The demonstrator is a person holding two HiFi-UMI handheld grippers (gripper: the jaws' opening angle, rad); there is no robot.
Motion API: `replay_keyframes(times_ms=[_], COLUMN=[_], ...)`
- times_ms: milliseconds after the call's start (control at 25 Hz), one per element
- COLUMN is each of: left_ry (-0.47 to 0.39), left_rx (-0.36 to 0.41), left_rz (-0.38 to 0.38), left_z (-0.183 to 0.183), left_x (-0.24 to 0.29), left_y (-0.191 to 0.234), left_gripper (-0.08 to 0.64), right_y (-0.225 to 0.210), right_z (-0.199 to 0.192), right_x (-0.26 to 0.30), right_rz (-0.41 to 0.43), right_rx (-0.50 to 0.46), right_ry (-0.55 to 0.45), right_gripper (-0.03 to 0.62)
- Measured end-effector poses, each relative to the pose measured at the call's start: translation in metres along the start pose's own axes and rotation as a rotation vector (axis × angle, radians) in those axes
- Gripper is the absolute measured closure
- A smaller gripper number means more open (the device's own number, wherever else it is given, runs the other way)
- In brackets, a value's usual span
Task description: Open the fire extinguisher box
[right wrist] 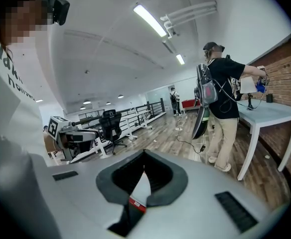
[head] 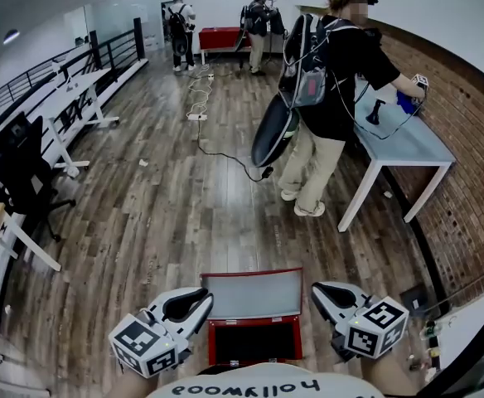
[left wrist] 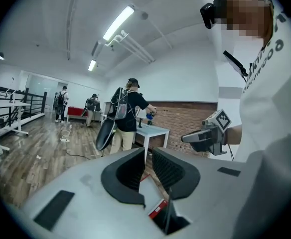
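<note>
Here, a red fire extinguisher box (head: 254, 322) sits on the wood-plank floor (head: 167, 214), at the foot of the head view and squarely between the two hand-held grippers. Its lid (head: 253, 294) is already up, with the grey inner face showing above the dark inside of the box.

The left gripper (head: 199, 298) lies just beside the lid's left edge. Its jaws are a sliver apart with nothing pinched between them, and the left gripper view shows only a strip of the lid and a red corner of the box through the gap. The right gripper (head: 321, 292) lies just beside the lid's right edge. Its jaws are clenched tip to tip and grip nothing, though a wedge of grey lid and red rim shows beneath the tips in its own view. Whether either tip touches the lid cannot be made out.

Well behind the box, a person in black (head: 333, 98) leans over a pale table (head: 408, 143) against a brick wall (head: 466, 164).
</note>
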State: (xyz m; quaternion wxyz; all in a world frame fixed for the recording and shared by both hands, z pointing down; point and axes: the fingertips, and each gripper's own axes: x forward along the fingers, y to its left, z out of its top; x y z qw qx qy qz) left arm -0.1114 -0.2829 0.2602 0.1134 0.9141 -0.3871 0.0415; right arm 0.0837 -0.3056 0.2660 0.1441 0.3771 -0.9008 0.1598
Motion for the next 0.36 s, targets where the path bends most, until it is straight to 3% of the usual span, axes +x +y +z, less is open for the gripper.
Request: replay_keyframes(times_ms=[360], left_ry=[0.007], left_rx=[-0.019], left_rz=[-0.006], left_z=[0.0005], left_x=[0.0013], left_y=[-0.0004], left_gripper=[0.509], right_y=[-0.0056], right_z=[0.0023], right_x=[-0.0030], right_rz=[-0.006], right_rx=[-0.004], right_ry=[0.008], right_gripper=[0.583])
